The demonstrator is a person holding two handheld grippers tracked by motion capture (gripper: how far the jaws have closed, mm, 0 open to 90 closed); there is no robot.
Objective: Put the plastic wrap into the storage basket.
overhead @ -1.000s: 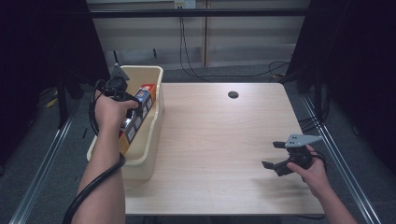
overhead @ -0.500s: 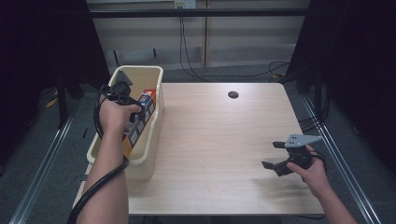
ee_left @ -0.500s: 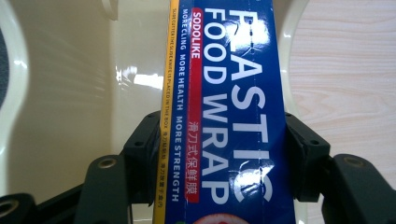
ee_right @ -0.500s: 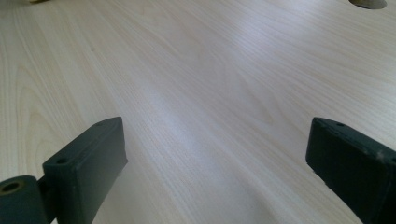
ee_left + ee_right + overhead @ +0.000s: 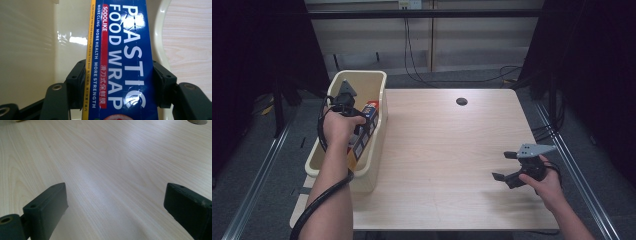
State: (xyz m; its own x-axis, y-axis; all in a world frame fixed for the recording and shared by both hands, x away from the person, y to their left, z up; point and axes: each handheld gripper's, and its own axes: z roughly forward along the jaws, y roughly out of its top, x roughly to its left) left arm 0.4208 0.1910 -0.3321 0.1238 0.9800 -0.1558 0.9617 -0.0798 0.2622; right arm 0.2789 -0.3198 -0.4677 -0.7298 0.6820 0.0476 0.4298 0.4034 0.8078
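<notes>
we see the left gripper [image 5: 357, 117] held over the cream plastic bin [image 5: 381, 95] that sits at the left edge of the wooden table [image 5: 447, 150], and its jaws are clamped on a long blue box of plastic wrap [image 5: 364, 130]. in the left gripper view the box [image 5: 120, 62] runs straight up between the two black jaws, which press against its two sides; we read "plastic food wrap" in white letters, with a red strip and a yellow edge along its left side, and the glossy cream wall of the bin [image 5: 37, 37] lies behind it, with the bin's rim and a patch of table to the right. from the high view the box lies lengthwise inside the bin, along the wall nearest the table. the right gripper [image 5: 512, 165] is well apart from all this, near the right front corner of the table, and we see its jaws spread wide with nothing between them. in the right gripper view the right gripper [image 5: 116, 202] looks across bare pale wood grain. a dark round hole [image 5: 461, 101] sits near the table's far edge.
</notes>
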